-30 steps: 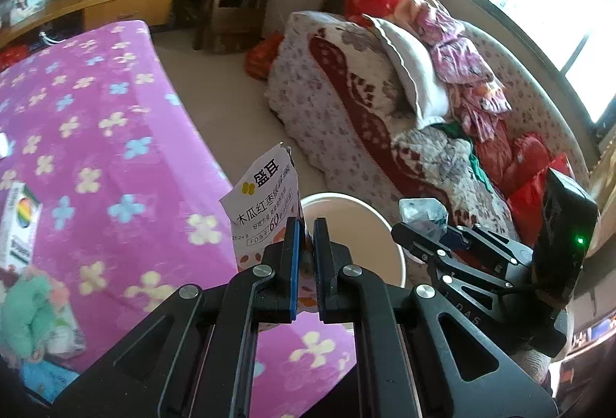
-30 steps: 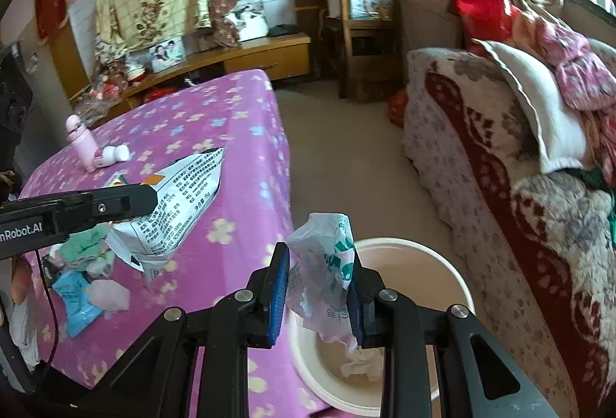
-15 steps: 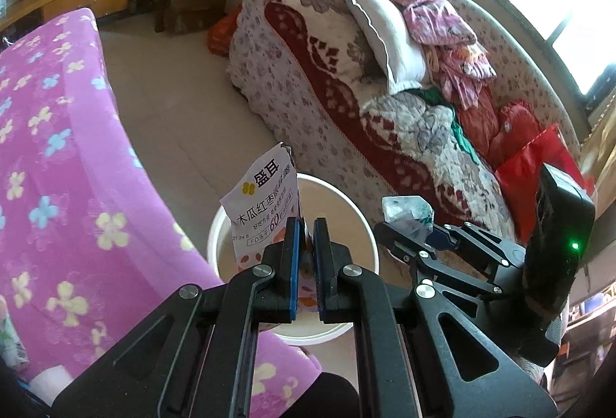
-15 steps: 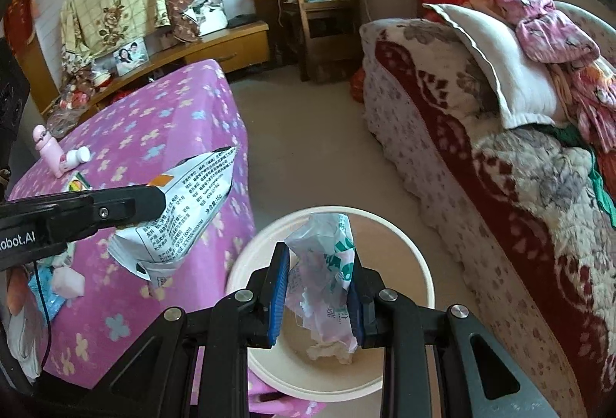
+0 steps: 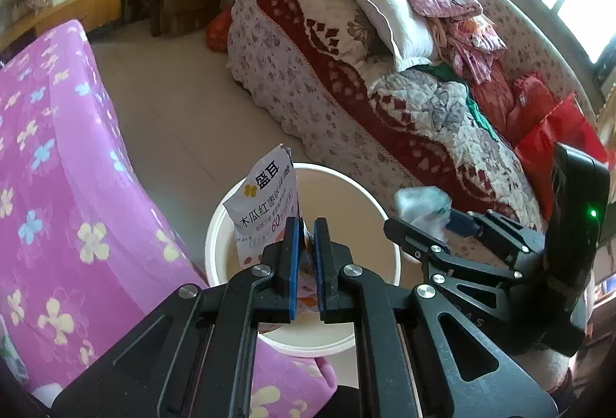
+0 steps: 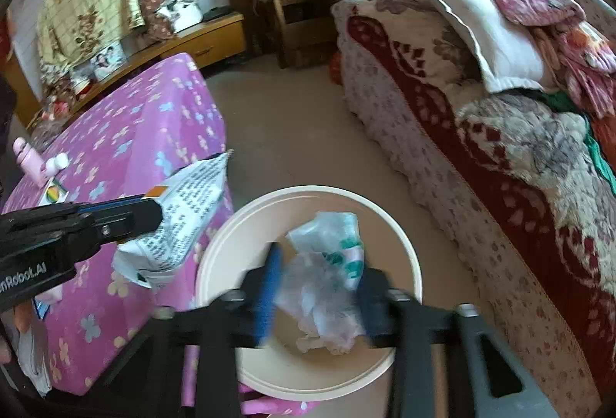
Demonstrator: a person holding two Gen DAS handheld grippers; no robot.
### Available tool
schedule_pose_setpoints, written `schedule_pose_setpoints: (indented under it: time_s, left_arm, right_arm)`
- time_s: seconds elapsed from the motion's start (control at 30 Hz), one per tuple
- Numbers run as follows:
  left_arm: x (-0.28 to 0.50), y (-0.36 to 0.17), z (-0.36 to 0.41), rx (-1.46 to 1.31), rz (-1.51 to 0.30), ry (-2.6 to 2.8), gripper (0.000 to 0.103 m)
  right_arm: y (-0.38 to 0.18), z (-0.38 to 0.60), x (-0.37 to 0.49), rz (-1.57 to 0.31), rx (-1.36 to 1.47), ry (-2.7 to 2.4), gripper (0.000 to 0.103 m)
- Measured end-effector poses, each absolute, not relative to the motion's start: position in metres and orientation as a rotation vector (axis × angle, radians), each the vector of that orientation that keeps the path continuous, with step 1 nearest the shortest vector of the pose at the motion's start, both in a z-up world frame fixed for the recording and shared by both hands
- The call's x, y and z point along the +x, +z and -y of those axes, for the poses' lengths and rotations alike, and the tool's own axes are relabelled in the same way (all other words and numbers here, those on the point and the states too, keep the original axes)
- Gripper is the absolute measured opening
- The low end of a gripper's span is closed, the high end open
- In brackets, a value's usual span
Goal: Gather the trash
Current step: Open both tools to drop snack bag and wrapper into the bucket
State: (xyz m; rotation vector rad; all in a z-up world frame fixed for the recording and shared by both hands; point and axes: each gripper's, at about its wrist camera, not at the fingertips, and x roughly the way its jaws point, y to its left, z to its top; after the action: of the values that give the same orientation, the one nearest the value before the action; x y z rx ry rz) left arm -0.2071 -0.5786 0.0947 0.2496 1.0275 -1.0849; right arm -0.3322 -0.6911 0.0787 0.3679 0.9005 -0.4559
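right wrist view has my right gripper [image 6: 315, 287] over the cream bin [image 6: 414, 264], jaws opening with the crumpled plastic wrapper [image 6: 327, 275] loose between them, while my left gripper [image 5: 304, 256] stays clamped on the snack packet [image 5: 265, 202], yet to drop.

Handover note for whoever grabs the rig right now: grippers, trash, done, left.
Left gripper: shut on the white printed snack packet, held over the round cream plastic bin.
Right gripper: jaws opening over the bin; crumpled clear plastic wrapper with green print is between them, pads look clear of it.
Done: both pieces carried to the bin on the floor beside the pink flowered tablecloth.
Left: let the wrapper fall, release the packet, go back for the litter on the tablecloth.
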Motion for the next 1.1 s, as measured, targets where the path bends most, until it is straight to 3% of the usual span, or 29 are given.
schedule_pose_setpoints:
  time_s: [0.13, 0.27, 0.3, 1.1]
  left_arm:
    - [-0.208, 0.093, 0.579, 0.254, -1.017, -1.097, 0.015]
    - [-0.206, 0.094, 0.575, 0.223, -1.004, -1.106, 0.042]
    - [-0.205, 0.094, 0.574, 0.216, -1.006, -1.109, 0.044]
    - [-0.185, 0.106, 0.502, 0.227, -0.938, -0.933, 0.045]
  right_arm:
    - [0.075, 0.697, -0.334, -0.902, 0.394, -0.469, 0.049]
    - [0.073, 0.699, -0.335, -0.905, 0.413, -0.467, 0.051]
    - [0.072, 0.698, -0.335, -0.906, 0.413, -0.467, 0.051]
    - [0.087, 0.653, -0.307, -0.911, 0.348, -0.408, 0.061]
